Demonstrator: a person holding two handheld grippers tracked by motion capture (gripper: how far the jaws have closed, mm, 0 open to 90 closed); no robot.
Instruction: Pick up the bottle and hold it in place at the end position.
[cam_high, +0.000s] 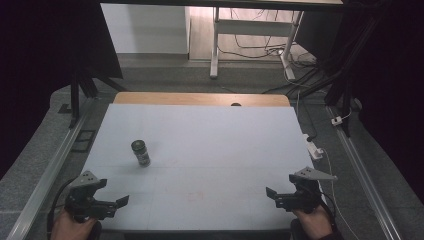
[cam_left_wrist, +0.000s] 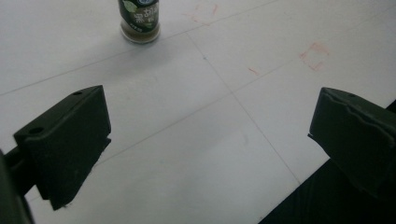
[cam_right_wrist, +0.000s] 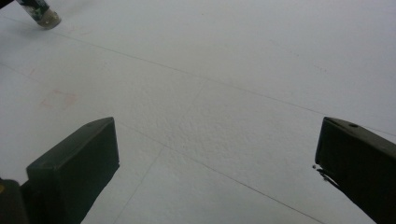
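Both grippers sit at the near edge of the white table (cam_high: 210, 135), well apart from each other. On the left, the left gripper (cam_high: 117, 202) has its jaws spread wide with nothing between them. Its partner, the right gripper (cam_high: 272, 192), is released and empty too. One small jar (cam_high: 141, 152) with a dark lid stands upright on the table's left part, beyond the left gripper.

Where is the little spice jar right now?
In the high view the spice jar stands upright on the left part of the white table, a little ahead of the left tongs and far from the right tongs.
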